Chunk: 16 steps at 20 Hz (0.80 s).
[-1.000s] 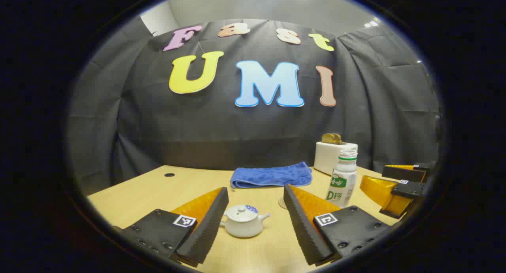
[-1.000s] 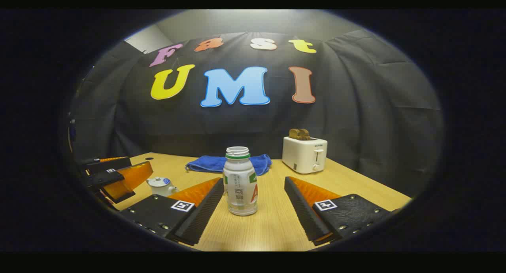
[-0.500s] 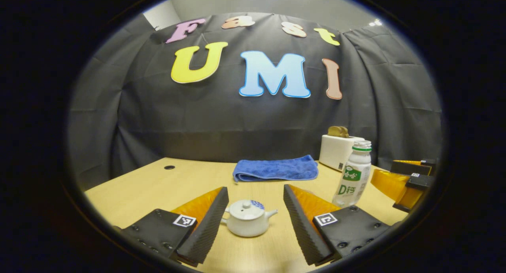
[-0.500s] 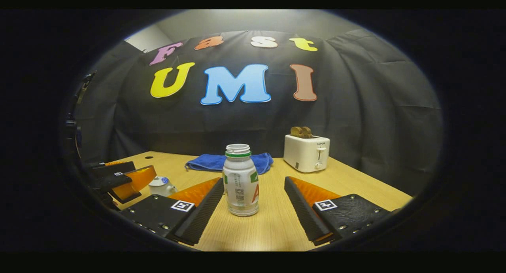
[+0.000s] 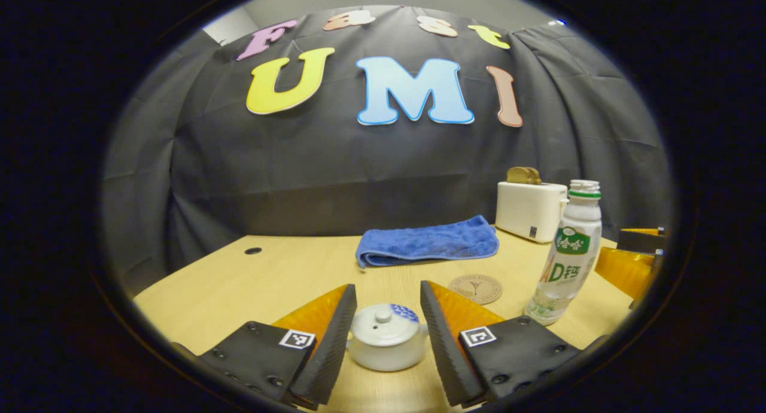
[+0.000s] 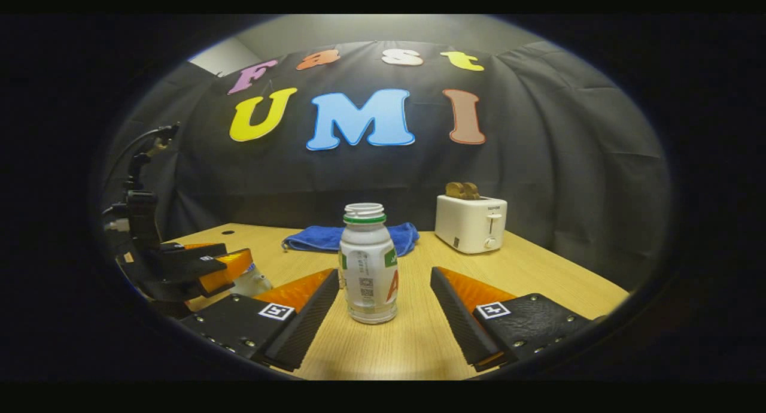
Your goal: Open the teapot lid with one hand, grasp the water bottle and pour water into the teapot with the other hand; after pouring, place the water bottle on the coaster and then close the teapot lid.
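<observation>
In the left gripper view, the left gripper (image 5: 386,317) sits low at the bottom centre of the frame with its jaws narrowed around the white teapot (image 5: 388,345); the fingers stand just beside the pot's sides, and whether they press on it I cannot tell. The teapot lid (image 5: 383,324) is on, its small knob upright. To the right of the teapot, a round coaster (image 5: 476,288) lies flat on the wooden surface (image 5: 239,287), and farther right the water bottle (image 5: 565,254) stands upright, uncapped, apart from the coaster. A folded blue cloth (image 5: 428,248) lies behind, at mid frame, with a white toaster (image 5: 531,209) at its right. In the right gripper view, the right gripper (image 6: 383,308) is spread wide at the bottom of the frame, the water bottle (image 6: 367,263) standing between its fingers and touching neither. At the left edge of that view the left gripper (image 6: 230,269) shows with the teapot (image 6: 251,280) partly hidden behind it.
</observation>
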{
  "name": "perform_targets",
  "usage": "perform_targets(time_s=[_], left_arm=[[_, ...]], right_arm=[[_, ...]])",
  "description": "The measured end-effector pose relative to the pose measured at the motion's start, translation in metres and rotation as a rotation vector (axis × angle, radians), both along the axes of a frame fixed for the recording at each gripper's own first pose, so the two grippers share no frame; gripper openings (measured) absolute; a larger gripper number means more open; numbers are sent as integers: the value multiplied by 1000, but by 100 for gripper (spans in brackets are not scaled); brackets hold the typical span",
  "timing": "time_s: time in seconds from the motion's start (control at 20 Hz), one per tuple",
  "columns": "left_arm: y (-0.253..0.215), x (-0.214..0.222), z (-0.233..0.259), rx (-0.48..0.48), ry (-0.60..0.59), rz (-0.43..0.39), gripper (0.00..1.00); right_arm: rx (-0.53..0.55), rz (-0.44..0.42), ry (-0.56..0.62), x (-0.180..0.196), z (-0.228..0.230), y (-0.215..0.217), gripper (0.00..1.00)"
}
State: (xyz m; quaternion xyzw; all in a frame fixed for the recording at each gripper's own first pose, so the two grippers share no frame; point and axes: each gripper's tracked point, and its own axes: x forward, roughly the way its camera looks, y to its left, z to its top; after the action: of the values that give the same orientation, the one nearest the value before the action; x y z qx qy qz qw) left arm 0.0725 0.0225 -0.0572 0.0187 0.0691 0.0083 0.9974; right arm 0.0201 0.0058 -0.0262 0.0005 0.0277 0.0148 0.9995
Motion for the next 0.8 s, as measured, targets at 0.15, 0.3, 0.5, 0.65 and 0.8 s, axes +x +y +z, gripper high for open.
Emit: perform_targets(time_s=[0.15,0.3,0.5,0.65,0.8], left_arm=[[1,10,-9,-4,25,2,74],[2,14,-11,20,34,7,70],[1,16,-11,44,35,0,64],[5,17,-8,39,18,13,39],[3,17,-8,40,21,13,22]], right_arm=[[4,-3,13,4,-5,-3,95],[15,-7,25,7,-11,-7,95],[29,-11,35,9,-14,-9,95],[28,-12,35,7,-13,-10,95],[14,-16,32,7,-13,-11,93]])
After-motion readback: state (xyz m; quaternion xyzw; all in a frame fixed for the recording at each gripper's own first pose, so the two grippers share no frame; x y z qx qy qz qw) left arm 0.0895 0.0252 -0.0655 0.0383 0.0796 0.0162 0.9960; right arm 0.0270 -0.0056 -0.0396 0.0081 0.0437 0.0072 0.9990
